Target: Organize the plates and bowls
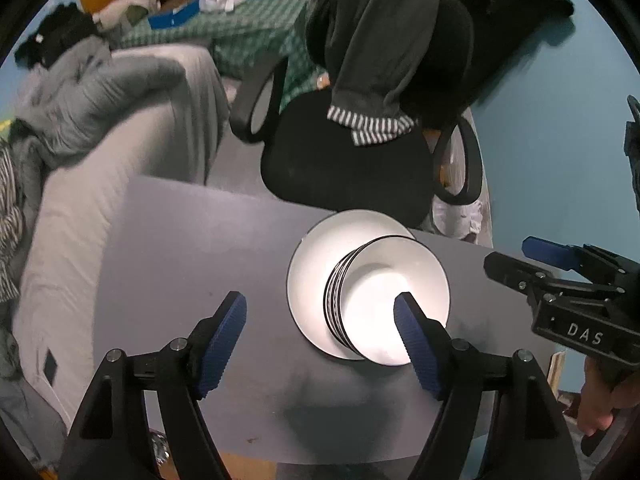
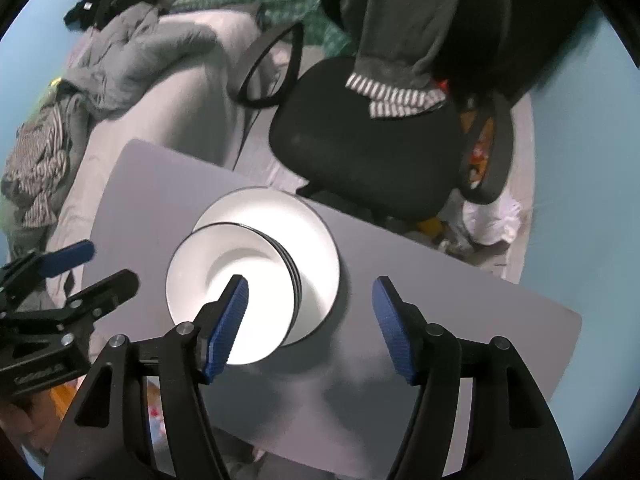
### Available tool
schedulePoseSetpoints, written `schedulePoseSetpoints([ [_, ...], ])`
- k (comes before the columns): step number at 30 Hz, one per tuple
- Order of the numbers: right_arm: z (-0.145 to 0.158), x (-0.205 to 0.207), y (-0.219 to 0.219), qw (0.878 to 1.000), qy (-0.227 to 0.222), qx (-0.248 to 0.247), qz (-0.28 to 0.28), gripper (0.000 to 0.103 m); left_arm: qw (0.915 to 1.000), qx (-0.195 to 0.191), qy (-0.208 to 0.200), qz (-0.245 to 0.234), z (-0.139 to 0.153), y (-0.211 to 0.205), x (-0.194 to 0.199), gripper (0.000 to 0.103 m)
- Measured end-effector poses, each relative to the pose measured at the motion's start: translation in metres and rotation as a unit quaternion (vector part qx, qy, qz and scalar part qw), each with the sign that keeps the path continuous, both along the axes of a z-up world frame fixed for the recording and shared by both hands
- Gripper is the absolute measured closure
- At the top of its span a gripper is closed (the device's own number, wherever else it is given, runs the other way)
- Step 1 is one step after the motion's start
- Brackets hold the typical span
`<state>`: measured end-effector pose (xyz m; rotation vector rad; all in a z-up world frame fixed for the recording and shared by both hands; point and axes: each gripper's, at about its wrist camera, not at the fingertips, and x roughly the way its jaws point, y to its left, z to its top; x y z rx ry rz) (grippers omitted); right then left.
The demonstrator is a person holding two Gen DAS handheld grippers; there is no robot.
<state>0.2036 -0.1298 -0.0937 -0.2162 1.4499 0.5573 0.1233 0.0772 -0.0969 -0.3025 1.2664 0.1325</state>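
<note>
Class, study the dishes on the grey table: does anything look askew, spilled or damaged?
Nothing spilled or broken. The stacked bowls sit off-centre on the white plate, toward one rim rather than in the middle.

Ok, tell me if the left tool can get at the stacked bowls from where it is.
Probably yes: the left tool is open above the stacked bowls, nothing between them.

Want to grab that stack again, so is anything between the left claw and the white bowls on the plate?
Nothing visible. The left claw hangs open above the stacked white bowls on the white plate.
</note>
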Motion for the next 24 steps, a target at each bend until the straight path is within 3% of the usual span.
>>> schedulePoseSetpoints([
  [14,0.081,-0.024,-0.046,0.991,-0.102,0.033,-0.082,0.036,0.9978,0.012,-0.065,0.011,0.066,-0.014,-0.038,0.022],
  [24,0.108,-0.045,-0.07,0.985,-0.128,0.034,-0.112,0.036,0.9918,0.047,-0.112,-0.041,0.11,-0.053,-0.054,0.017],
])
